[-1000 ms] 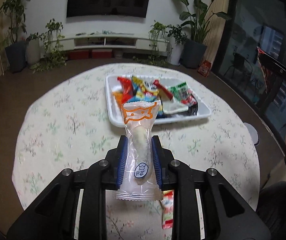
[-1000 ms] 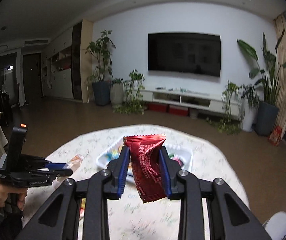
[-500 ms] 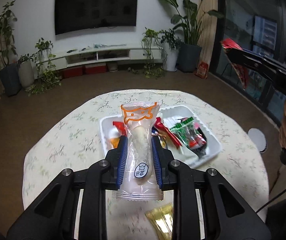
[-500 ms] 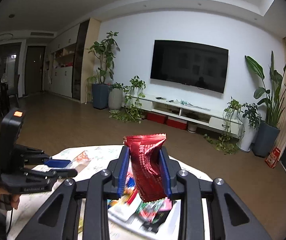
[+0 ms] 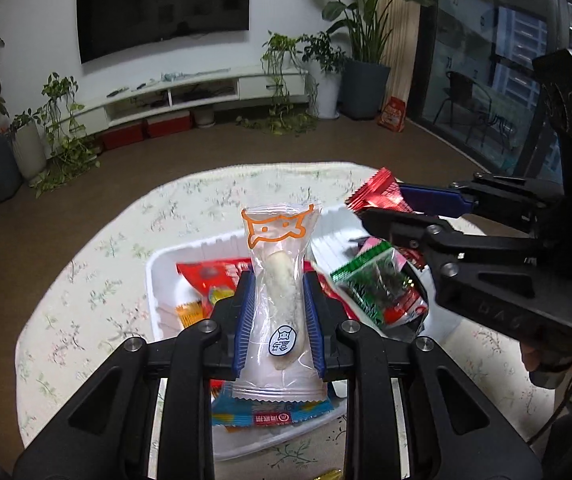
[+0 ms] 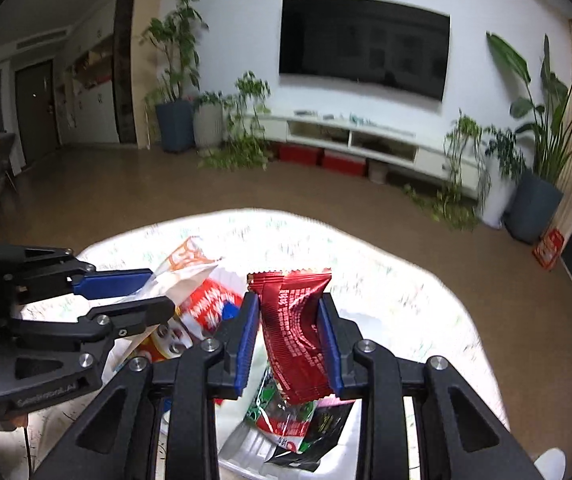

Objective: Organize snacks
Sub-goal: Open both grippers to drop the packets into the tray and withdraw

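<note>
We hold both grippers over the white tray [image 5: 150, 280], which sits on the round table [image 5: 86, 264] with its floral cloth, toward the near edge. Our left gripper [image 5: 278, 312] has its blue pads clamped on a clear packet [image 5: 280, 280] with an orange cat outline and a pale stick inside; the packet stands upright above the tray's middle. Our right gripper [image 6: 287, 336] is clamped on a red foil packet [image 6: 293, 328], hanging above the tray's right part, over a green wrapper [image 5: 377, 284].

We judge the task well along: the tray already carries a pile of snacks, among them a red bag [image 5: 210, 276], an orange packet [image 5: 190, 314] and a blue-and-red wrapper [image 5: 274, 414] at its near rim. The two held packets are not yet released. Something gold [image 5: 327, 476] shows on the cloth just before the tray's near edge, perhaps one more snack to gather; too little of it shows to tell.
</note>
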Demonstrator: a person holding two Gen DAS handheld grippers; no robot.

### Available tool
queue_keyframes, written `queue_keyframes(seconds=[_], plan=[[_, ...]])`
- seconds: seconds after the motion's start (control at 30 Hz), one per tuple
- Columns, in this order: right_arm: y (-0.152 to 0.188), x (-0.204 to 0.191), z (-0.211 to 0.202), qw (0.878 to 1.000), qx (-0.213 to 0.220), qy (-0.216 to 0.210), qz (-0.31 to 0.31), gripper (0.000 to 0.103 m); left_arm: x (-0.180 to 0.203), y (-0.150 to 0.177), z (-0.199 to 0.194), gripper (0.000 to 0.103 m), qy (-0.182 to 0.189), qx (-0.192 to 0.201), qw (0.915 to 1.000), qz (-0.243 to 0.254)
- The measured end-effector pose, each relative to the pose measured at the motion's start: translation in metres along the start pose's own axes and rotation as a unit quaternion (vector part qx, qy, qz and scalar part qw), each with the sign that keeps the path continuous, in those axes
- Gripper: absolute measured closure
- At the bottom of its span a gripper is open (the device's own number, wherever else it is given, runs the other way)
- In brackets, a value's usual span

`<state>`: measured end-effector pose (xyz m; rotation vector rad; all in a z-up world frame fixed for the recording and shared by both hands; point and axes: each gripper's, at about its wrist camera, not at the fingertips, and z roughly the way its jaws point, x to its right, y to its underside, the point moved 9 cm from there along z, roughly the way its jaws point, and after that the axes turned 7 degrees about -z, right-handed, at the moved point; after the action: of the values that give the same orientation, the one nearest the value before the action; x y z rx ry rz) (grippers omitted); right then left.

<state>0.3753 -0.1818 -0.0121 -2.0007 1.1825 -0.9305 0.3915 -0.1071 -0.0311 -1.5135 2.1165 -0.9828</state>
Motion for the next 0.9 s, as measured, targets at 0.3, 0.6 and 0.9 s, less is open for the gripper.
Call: queue_keyframes(seconds=[0.3,0.6,0.9], plan=[[0.032,-0.005,0.036,0.999,-0.046,0.0,-0.007,0.071,0.009,0.028,0.035,0.08,-0.013,-0.028,0.9994,0.019],[0.048,-0.011,0.051,0.998,-0.066,0.0,-0.008,0.07,0.015,0.039,0.052,0.08,-0.019,-0.017,0.999,0.036],[0.045,-0.007,0.044,0.998,-0.054,0.019,-0.017,0.04,0.012,0.037,0.039,0.045,-0.023,-0.006,0.9992,0.032]])
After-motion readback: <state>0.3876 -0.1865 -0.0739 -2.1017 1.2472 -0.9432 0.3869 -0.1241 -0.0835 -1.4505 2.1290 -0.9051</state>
